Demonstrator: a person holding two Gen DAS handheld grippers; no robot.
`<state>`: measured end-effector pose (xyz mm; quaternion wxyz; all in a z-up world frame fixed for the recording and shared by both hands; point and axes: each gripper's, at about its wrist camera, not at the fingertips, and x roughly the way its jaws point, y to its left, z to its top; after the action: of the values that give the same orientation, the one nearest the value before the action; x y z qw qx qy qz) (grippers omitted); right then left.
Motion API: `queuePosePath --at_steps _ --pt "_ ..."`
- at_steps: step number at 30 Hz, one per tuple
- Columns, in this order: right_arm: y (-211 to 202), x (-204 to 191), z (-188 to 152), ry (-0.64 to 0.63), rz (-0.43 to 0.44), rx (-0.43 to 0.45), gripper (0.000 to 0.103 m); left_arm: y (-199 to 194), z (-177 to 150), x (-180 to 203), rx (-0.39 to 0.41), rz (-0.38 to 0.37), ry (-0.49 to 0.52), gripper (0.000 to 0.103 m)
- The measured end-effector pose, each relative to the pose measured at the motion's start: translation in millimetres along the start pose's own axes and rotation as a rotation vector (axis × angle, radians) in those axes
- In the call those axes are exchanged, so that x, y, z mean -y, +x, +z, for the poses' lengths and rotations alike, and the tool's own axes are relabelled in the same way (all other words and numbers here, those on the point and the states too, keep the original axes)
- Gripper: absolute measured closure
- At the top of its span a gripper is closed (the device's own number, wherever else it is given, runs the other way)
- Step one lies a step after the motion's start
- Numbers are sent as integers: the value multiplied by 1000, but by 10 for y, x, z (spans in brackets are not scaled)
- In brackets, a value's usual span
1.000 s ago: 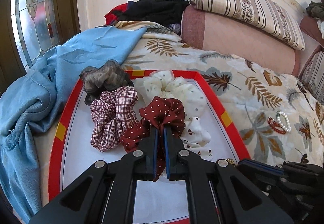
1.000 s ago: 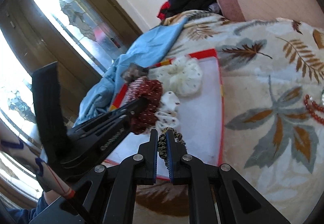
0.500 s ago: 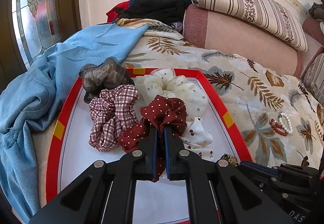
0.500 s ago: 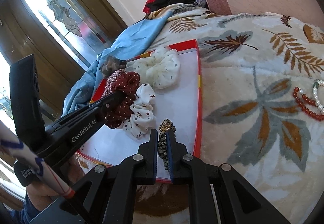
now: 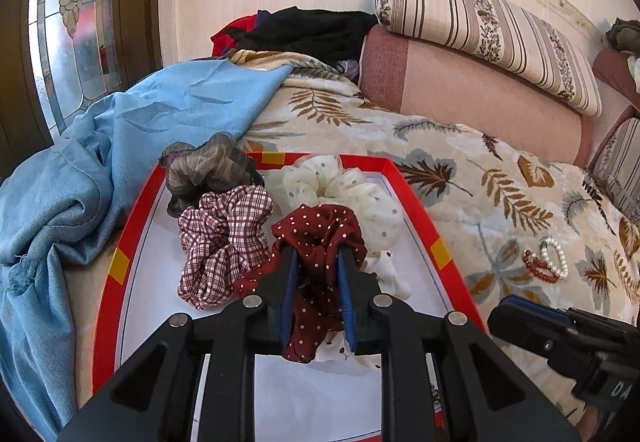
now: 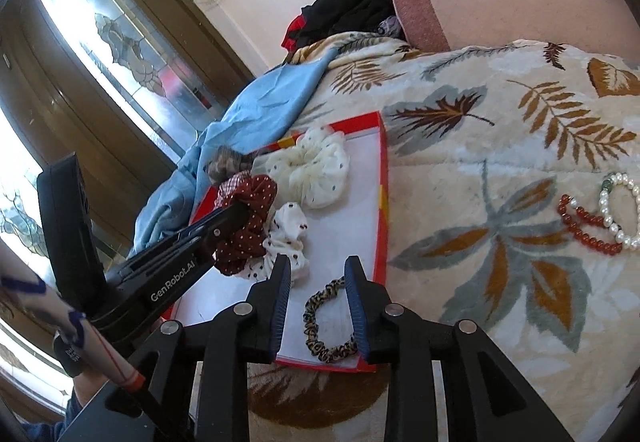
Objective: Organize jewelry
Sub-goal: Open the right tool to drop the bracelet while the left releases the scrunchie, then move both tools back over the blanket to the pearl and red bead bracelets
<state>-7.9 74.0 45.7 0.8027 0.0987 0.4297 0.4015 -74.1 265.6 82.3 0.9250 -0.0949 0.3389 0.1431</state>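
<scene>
Both claws have just been opening: the left claw (image 5: 318,254) slackens around the maroon dotted scrunchie (image 5: 320,230), and the right claw (image 6: 318,266) frees the leopard-print hair tie (image 6: 326,316); both items now lie on the red-rimmed tray (image 6: 382,178), probably delivered.

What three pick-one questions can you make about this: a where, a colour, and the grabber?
1. Where is the leopard-print hair tie? A on the pillow; B in the tray; C on the floor.
2. What colour is the tray's rim? A green; B red; C black.
3. How stand the jaws of the right gripper? A open; B clamped on a bracelet; C shut, empty.
Answers: B, it lies on the tray's white floor; B, the rim is red; A, the jaws have just been opening, the tie loose between them.
</scene>
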Motion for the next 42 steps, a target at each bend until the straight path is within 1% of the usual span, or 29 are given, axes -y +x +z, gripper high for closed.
queuePosePath --at_steps 4,7,10,21,28,31,35,39,40,42 --pt "-82 55 40 16 -8 18 73 -75 30 1 38 -1 -11 71" --pt "-145 125 62 35 -20 29 73 -132 49 28 68 -5 -12 70" --pt "-219 232 88 64 -38 40 72 -166 63 81 84 -26 -11 70" --pt "-650 761 191 195 -111 111 72 -205 64 487 101 -87 63 69" --pt "-885 1085 184 256 -167 133 72 -190 35 780 87 -141 113 69" --pt "-982 1244 169 283 -198 140 72 -186 6 951 71 -186 140 69" --pt "-1096 1450 154 329 -218 156 72 -172 -72 1237 44 -246 203 69" --pt "-1194 1602 129 370 -232 162 72 -102 -171 1510 -17 -336 248 69" --pt "-1206 1618 123 377 -236 164 72 -88 -188 1562 -29 -349 257 69" --pt "-1240 1669 116 392 -237 166 72 -7 -226 1683 -78 -394 276 69"
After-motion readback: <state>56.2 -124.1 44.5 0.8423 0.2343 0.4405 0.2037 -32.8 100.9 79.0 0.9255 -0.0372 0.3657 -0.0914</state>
